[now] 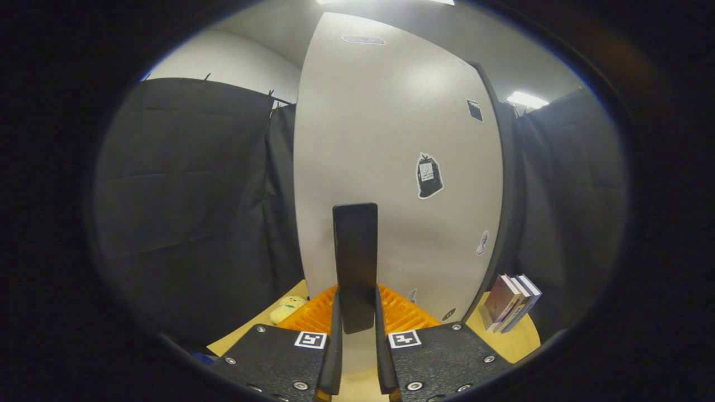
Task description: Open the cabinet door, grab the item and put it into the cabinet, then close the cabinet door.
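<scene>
The white cabinet door (391,139) stands tall right ahead, with a few small stickers on its face. A black upright handle (355,245) juts from the door and runs down between my fingers. My gripper (356,293) is shut on this handle, one finger pressing each side of its lower part. A small pale-yellow plush toy (287,307) lies on the wooden table (519,340), just left of the fingers near the door's foot. I cannot tell whether the door is fully closed or slightly ajar.
A few books (511,301) lean together on the table to the right of the door. Black cloth walls (190,206) close in on the left and right. A dark strip runs along the door's right edge.
</scene>
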Motion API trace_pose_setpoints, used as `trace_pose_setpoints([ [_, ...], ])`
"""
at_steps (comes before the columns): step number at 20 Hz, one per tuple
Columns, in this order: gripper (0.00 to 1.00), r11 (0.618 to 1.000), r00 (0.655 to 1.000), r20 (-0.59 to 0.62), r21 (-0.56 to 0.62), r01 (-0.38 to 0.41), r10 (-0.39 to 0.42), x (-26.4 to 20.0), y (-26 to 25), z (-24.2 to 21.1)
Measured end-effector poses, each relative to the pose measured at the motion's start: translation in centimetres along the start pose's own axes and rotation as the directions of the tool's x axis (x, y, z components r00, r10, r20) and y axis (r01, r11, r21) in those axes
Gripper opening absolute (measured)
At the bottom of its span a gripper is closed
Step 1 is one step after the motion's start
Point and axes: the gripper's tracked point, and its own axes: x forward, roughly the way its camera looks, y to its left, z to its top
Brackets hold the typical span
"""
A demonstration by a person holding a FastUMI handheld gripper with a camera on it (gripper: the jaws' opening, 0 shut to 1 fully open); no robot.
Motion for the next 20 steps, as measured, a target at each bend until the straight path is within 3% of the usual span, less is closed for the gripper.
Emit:
trace_pose_setpoints([
  [10, 0.26, 0.998, 0.999, 0.001, 0.013, 0.054, -0.054, -4.2, -3.4, -0.5],
  [20, 0.25, 0.987, 0.986, 0.024, -0.01, 0.163, -0.162, -7.3, -6.3, -0.7],
])
